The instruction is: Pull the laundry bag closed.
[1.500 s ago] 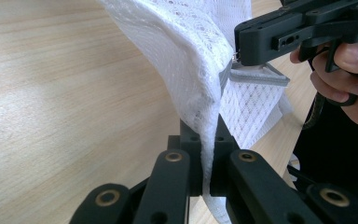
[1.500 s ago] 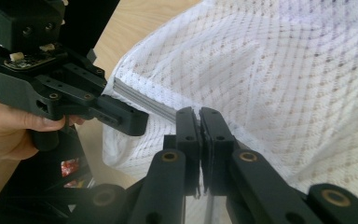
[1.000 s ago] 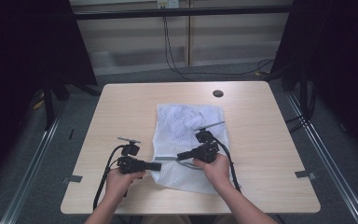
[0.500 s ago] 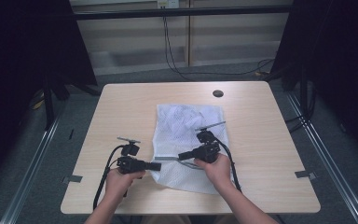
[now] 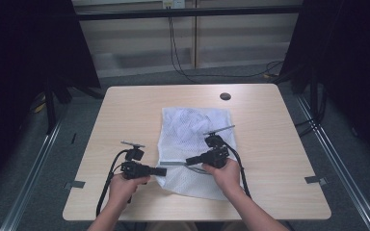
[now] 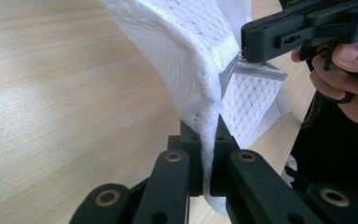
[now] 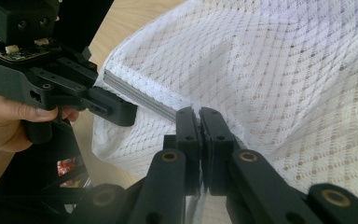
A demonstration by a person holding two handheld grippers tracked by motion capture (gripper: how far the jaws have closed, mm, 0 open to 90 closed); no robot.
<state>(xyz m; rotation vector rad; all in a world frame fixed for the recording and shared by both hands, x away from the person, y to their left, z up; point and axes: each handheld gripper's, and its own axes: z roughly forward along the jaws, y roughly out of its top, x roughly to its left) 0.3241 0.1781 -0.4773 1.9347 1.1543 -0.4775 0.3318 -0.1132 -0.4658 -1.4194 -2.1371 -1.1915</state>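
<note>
A white mesh bag (image 5: pixel 192 127) lies flat in the middle of the wooden table (image 5: pixel 130 110), with a grey zipper (image 5: pixel 176 164) along its near-left edge. My left gripper (image 5: pixel 163 171) points right at that edge. In the left gripper view its jaws (image 6: pixel 206 140) are shut on a raised fold of the mesh bag (image 6: pixel 182 51). My right gripper (image 5: pixel 189 161) points left over the bag. In the right gripper view it (image 7: pixel 199 116) is shut at the end of the grey zipper (image 7: pixel 140 95). The two grippers' tips face each other, a short stretch of zipper between them.
A dark round plug (image 5: pixel 225 96) sits in the tabletop near the far edge. Black cables trail from both grippers across the near part of the table. Dark curtains and metal rails flank the table on either side.
</note>
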